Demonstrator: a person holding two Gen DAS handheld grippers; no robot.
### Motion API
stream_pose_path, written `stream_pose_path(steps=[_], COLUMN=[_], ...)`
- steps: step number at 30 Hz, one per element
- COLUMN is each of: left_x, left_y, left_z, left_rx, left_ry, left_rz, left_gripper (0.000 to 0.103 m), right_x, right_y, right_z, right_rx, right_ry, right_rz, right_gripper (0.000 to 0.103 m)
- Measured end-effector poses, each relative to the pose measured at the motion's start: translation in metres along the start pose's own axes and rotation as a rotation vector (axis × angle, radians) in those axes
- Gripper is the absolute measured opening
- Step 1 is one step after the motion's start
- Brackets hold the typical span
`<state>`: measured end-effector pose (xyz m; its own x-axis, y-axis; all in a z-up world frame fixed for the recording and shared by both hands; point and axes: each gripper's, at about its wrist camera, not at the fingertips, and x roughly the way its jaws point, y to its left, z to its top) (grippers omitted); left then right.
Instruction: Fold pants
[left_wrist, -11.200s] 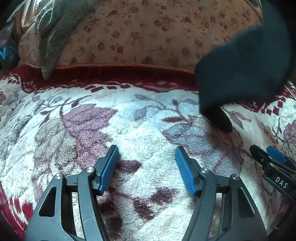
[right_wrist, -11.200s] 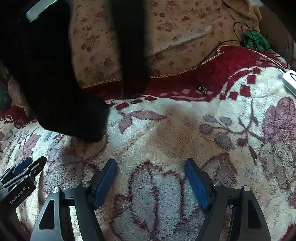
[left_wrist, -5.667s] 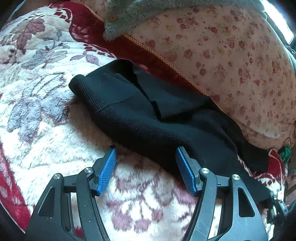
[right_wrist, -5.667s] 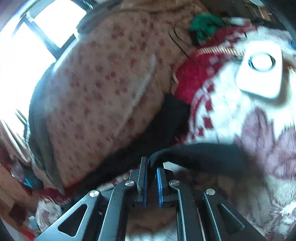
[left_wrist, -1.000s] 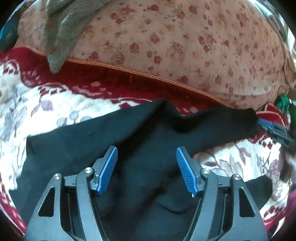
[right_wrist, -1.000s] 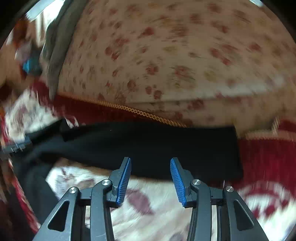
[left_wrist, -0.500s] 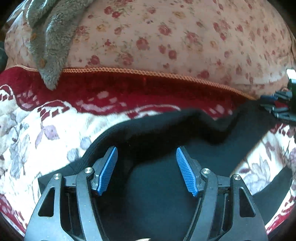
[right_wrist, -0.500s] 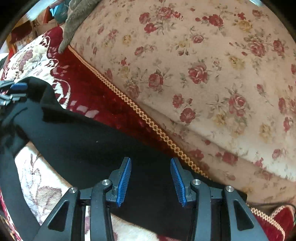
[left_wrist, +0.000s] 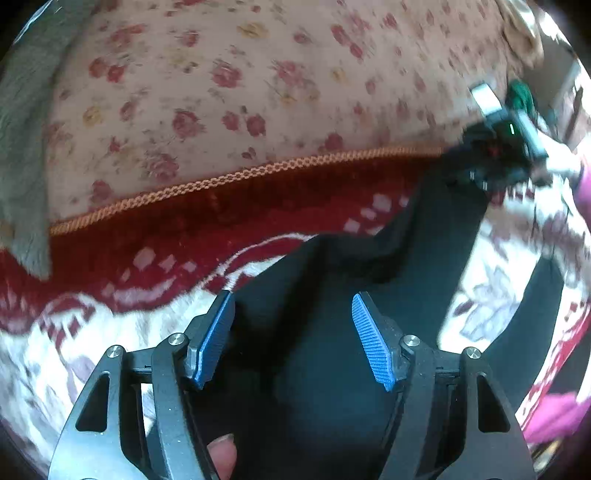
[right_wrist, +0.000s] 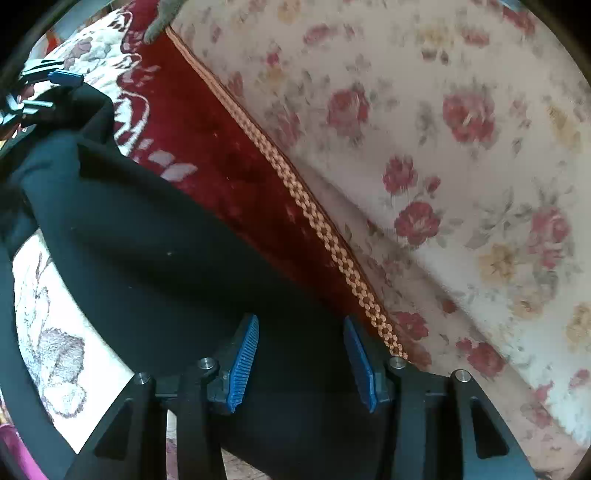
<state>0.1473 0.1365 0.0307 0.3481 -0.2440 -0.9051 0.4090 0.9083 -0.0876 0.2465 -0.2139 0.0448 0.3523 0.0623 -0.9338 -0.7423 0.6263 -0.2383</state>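
Beneath both tongs, pants (left_wrist: 314, 387) (ends cropped)

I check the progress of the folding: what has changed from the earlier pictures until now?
The pants, first dangling, then a heap, now lie spread flat. The right tool, earlier clamped on them, let go; its jaws have just been opening above the cloth. The left tool stays open. The blanket is unchanged.

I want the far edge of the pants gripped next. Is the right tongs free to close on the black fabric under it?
Probably yes. The right tongs stand open just over the black pants, nothing between the pads but fabric. The red blanket border and braided trim lie close beside.
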Motion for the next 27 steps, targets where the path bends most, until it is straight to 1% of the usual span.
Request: stream_pose_path(steps=[1, 3, 4, 8, 9, 11, 13, 14, 17, 19, 21, 22, 23, 24, 25, 26, 27], left_x=[0.001, 0.0, 0.001, 0.02, 0.024, 0.033, 0.038, 0.04, 0.04, 0.047, 0.058, 0.063, 0.065, 0.065, 0.066, 0.067, 0.067], left_y=[0.001, 0.005, 0.006, 0.011, 0.012, 0.017, 0.024, 0.027, 0.033, 0.033, 0.032, 0.031, 0.031, 0.032, 0.033, 0.031, 0.027], left_z=[0.003, 0.006, 0.007, 0.01, 0.01, 0.013, 0.018, 0.02, 0.024, 0.024, 0.022, 0.02, 0.02, 0.02, 0.019, 0.019, 0.017], left_rx=[0.012, 0.029, 0.042, 0.077, 0.082, 0.097, 0.091, 0.089, 0.112, 0.148, 0.178, 0.182, 0.181, 0.177, 0.174, 0.175, 0.184], left_ry=[0.016, 0.044, 0.054, 0.112, 0.118, 0.126, 0.128, 0.132, 0.106, 0.139, 0.182, 0.196, 0.194, 0.183, 0.175, 0.165, 0.15], left_rz=[-0.02, -0.093, -0.102, -0.033, -0.013, 0.002, 0.04, 0.04, 0.053, 0.041, 0.058, 0.06, 0.056, 0.056, 0.072, 0.085, 0.1], left_gripper=[0.067, 0.067, 0.067, 0.067, 0.067, 0.067, 0.067, 0.067, 0.067, 0.067, 0.067, 0.067, 0.067, 0.068, 0.069, 0.066, 0.063], right_x=[0.003, 0.004, 0.004, 0.011, 0.012, 0.014, 0.014, 0.014, 0.013, 0.015, 0.017, 0.017, 0.017, 0.017, 0.018, 0.017, 0.018], right_y=[-0.004, -0.012, -0.015, -0.024, -0.024, -0.023, -0.021, -0.021, -0.019, -0.018, -0.013, -0.011, -0.009, -0.005, 0.0, 0.01, 0.021], right_z=[0.002, 0.003, 0.004, 0.005, 0.005, 0.006, 0.005, 0.005, 0.003, 0.004, 0.005, 0.006, 0.006, 0.006, 0.004, -0.003, -0.008], right_rx=[0.008, 0.015, 0.014, 0.018, 0.019, 0.016, 0.004, 0.003, -0.001, -0.009, -0.019, -0.025, -0.029, -0.031, -0.035, -0.047, -0.059], right_ry=[0.014, 0.032, 0.034, 0.048, 0.046, 0.039, 0.031, 0.027, 0.028, 0.035, 0.04, 0.039, 0.036, 0.03, 0.021, 0.01, 0.003], right_rz=[0.01, 0.012, 0.008, 0.034, 0.037, 0.032, 0.028, 0.028, 0.026, 0.023, 0.017, 0.013, 0.009, 0.003, -0.009, -0.032, -0.055], right_gripper=[0.046, 0.046, 0.046, 0.046, 0.046, 0.046, 0.046, 0.046, 0.046, 0.046, 0.046, 0.046, 0.045, 0.043, 0.037, 0.022, 0.014])
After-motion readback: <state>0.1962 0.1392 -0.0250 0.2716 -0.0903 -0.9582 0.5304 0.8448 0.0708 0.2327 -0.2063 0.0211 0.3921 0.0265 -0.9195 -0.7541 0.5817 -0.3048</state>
